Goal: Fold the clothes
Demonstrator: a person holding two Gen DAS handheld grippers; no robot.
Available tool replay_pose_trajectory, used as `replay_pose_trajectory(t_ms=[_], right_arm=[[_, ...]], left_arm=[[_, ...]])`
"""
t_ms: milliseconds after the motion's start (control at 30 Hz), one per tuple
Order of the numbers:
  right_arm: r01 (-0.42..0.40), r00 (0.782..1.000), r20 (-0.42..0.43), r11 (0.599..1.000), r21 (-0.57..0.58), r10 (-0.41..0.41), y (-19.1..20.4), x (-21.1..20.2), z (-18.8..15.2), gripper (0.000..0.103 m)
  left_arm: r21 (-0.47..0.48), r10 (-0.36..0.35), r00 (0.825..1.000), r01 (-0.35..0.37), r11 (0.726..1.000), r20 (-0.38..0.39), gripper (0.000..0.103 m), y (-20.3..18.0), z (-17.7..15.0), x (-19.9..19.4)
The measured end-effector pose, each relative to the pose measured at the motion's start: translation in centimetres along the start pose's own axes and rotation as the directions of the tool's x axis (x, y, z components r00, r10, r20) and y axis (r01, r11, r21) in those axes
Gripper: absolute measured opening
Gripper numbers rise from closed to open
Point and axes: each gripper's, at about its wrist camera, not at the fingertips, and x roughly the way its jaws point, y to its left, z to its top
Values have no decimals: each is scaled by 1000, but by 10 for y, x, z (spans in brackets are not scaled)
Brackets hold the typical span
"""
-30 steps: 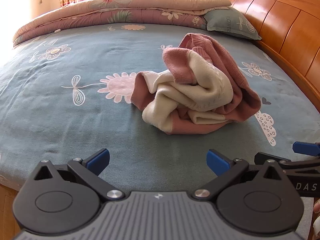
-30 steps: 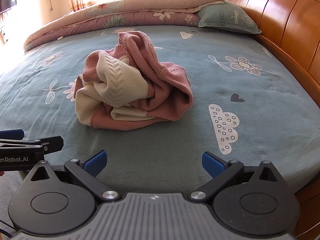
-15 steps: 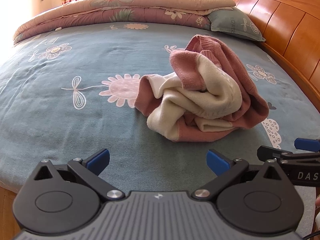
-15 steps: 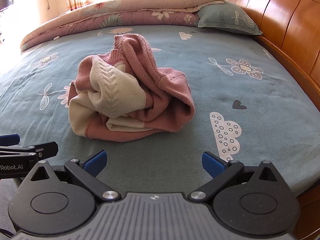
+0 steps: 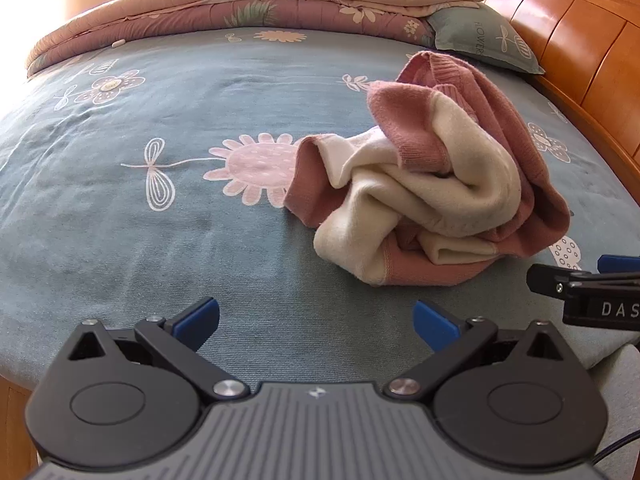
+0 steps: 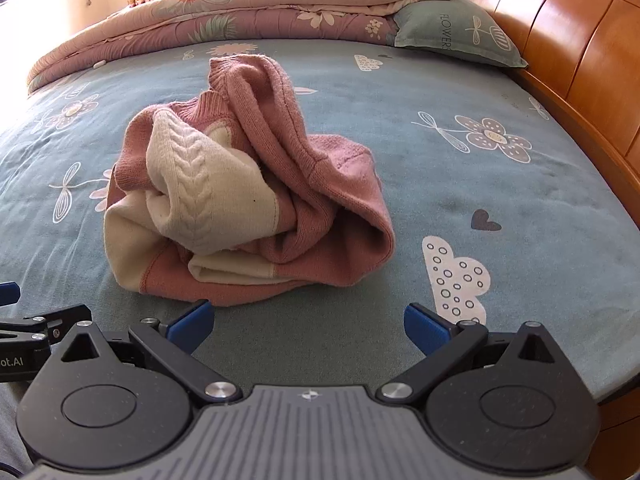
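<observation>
Your left gripper (image 5: pixel 316 316) and right gripper (image 6: pixel 306 326) both hold their jaws spread wide, empty. The crumpled pink-and-cream sweater (image 6: pixel 248 200) lies on the bed (image 6: pixel 460 184), at 11 o'clock from your right gripper.

Sweater (image 6: pixel 248 196) mid-bed (image 6: pixel 520 208); quilt (image 6: pixel 240 12), pillow (image 6: pixel 456 32) behind (headboard (image 6: pixel 580 52) right).

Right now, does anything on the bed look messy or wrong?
Yes. The pink and cream sweater lies crumpled in a heap on the blue flowered bedsheet, bunched and twisted instead of flat. Nothing looks torn or spilled. Both tools, left and right, are open and not touching it.
</observation>
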Motion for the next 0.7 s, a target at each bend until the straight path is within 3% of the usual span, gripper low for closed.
replay_pose_trajectory(t_ms=[200, 700], right_arm=[[89, 995, 47, 995, -40, -87, -5, 13, 24, 103], [193, 977, 86, 981, 8, -193, -45, 61, 70, 103]], left_arm=[[-14, 7, 1000, -7, 1000, 2, 103, 8, 10, 5], [-5, 12, 999, -12, 1000, -41, 103, 5, 29, 36]])
